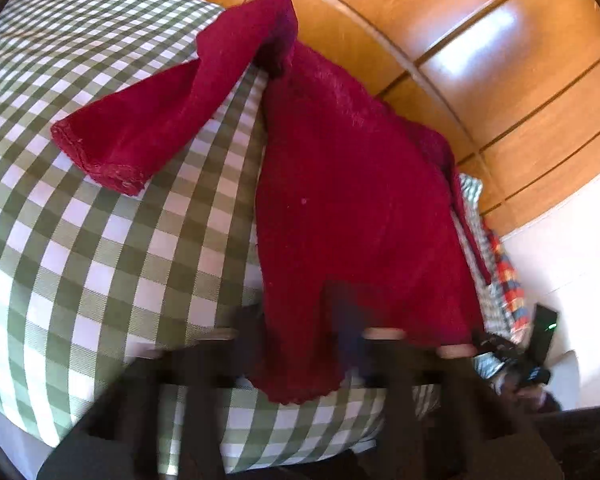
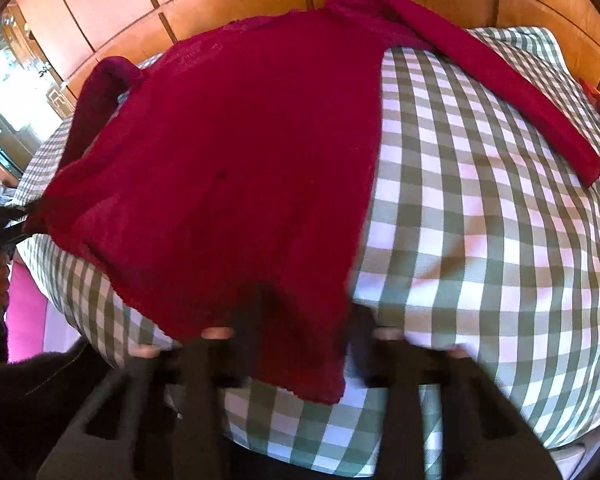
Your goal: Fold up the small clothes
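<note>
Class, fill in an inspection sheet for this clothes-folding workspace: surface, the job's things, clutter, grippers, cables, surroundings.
Surface: green-and-white checked cloth, covering a raised, rounded surface.
Job's things: red knit sweater spread on the cloth, one sleeve stretched out sideways, hem lifted towards both cameras.
Clutter: multicoloured checked fabric beyond the sweater's far edge.
Grippers: left gripper and right gripper each at a hem corner; blur hides whether they are shut.
Cables: nothing seen.
Surroundings: wooden panelled wall behind.
</note>
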A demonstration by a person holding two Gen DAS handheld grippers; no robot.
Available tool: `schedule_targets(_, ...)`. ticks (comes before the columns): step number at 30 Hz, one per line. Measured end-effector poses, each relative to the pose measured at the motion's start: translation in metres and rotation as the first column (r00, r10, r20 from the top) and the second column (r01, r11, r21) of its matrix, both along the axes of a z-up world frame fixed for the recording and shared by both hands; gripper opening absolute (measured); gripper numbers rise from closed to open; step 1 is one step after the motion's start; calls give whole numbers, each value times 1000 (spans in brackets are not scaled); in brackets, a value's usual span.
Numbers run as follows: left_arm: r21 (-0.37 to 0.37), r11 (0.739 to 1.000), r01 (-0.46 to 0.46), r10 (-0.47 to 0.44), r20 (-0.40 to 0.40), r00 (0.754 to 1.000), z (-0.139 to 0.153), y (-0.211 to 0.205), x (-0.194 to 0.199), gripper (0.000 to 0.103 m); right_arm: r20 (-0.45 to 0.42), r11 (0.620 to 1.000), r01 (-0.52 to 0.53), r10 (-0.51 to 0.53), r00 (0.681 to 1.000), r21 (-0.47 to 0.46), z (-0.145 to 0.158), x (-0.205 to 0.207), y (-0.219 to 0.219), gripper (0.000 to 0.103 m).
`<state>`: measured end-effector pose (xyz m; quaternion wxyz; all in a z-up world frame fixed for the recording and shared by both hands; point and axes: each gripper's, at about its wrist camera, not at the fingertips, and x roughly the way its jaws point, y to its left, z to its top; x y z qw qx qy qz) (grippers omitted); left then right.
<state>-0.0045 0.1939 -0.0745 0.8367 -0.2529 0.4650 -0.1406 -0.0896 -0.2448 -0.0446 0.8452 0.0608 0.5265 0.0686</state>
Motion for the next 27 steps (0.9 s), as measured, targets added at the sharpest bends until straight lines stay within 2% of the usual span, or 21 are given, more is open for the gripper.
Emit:
schedule_targets(3, -32, 999, 11, -10, 40, 999, 16, -3, 2, 8, 58, 999, 4, -6, 998, 35, 23, -7, -9, 7)
schedule_targets(5, -60, 997, 42, -36, 97, 995, 41, -6, -2, 7, 112, 997, 12, -20, 994, 78, 46, -17, -20, 7)
schedule_targets(8, -42, 992, 117, -109, 166, 980, 72, -19, -19, 6, 162, 994, 20, -37, 986, 105, 75, -33, -41, 7)
schedule_targets(11, -5, 987, 162, -159, 171, 972, 79, -33, -38, 6, 136, 998, 17, -26, 990, 64, 78, -53, -54, 7)
schedule_targets(13, 20, 983, 185, -186, 122, 975, 64, -36, -52, 6, 55, 999, 29, -32, 998, 45, 57, -65, -62, 7)
schedule_targets(16, 77, 978, 194, -194, -9, 981, 26, -46, -59, 6, -56, 999, 17, -16, 998, 34, 20, -78, -59, 7)
schedule_targets(18, 108, 981, 160, -148, -110, 983, -2, -45, -60, 6, -96, 1000, 1, 0, 995, 19, 4, -82, -50, 7)
schedule_targets(20, 83, 989, 120, -108, -142, 984, -11, -37, -59, 7, -116, 1000, -5, 6, 993, 14, -5, -79, -44, 8)
schedule_targets(21, 73, 992, 99, -88, -136, 987, -8, -33, -60, 10, -118, 1000, -11, 14, 993, 24, -4, -78, -44, 11)
schedule_targets(22, 72, 995, 75, -66, -114, 991, 0, -28, -60, 16, -119, 999, -16, 20, 993, 36, 0, -73, -45, 20)
schedule_targets(23, 80, 995, 51, -44, -84, 996, 10, -24, -59, 21, -112, 999, -18, 23, 993, 42, 5, -71, -48, 40)
schedule_targets(24, 88, 996, 26, -21, -57, 998, 19, -21, -56, 23, -94, 999, -16, 19, 995, 33, 12, -66, -50, 45)
schedule_targets(25, 88, 996, 10, -7, -33, 999, 25, -19, -56, 27, -71, 1000, -8, 9, 997, 19, 23, -60, -56, 45)
schedule_targets(27, 94, 996, -8, 5, 31, 999, 40, -24, -47, 27, -32, 1000, 25, -25, 999, 0, 35, -58, -71, 49)
